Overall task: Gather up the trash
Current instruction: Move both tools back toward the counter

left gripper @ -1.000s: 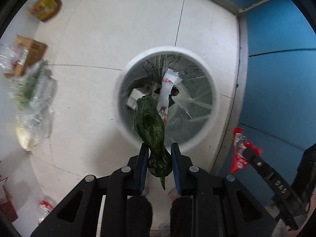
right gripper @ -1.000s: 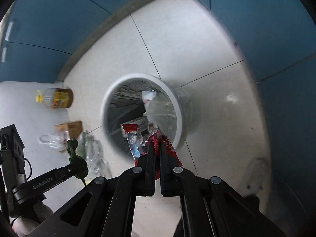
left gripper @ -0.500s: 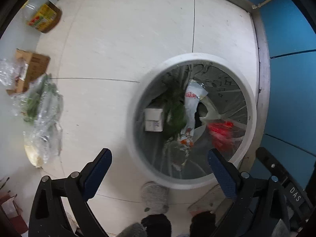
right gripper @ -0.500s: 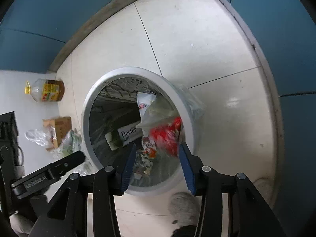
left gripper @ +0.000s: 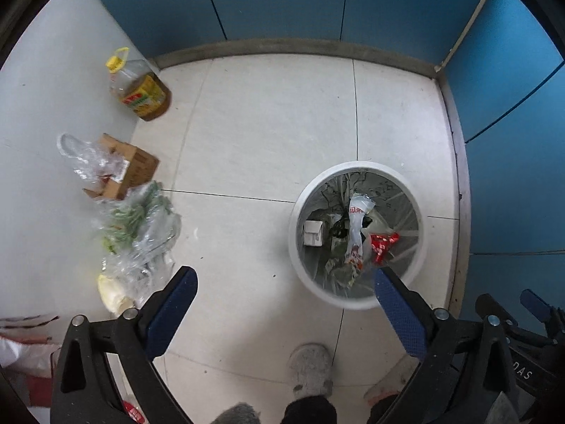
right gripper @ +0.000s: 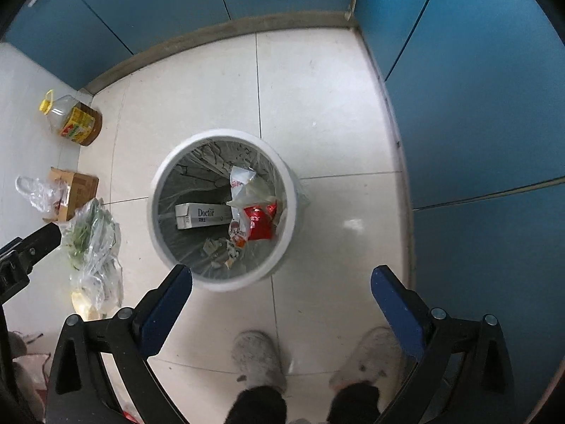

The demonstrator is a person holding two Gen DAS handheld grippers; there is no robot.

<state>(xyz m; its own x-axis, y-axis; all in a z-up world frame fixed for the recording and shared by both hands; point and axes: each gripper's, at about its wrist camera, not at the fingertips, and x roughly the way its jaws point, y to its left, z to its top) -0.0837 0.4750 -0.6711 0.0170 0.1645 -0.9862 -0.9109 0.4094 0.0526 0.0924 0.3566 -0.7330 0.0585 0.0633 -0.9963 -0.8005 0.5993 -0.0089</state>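
Observation:
A white round bin with a clear liner stands on the tiled floor, below and ahead of both grippers. Inside lie a red wrapper, a long white snack wrapper and a white carton. In the right wrist view the same bin holds the red wrapper beside the carton. My left gripper points down with its jaws opening wide and nothing between them. My right gripper is likewise opening wide and empty, above the bin's near rim.
An oil bottle, a cardboard box and clear plastic bags of greens lie along the left wall. Blue panels close the back and right. A person's grey slippers stand below the grippers.
Both grippers let go: the green wrapper and the red wrapper dropped into the bin. The jaws spread wide and both grippers rose, so the bin looks smaller.

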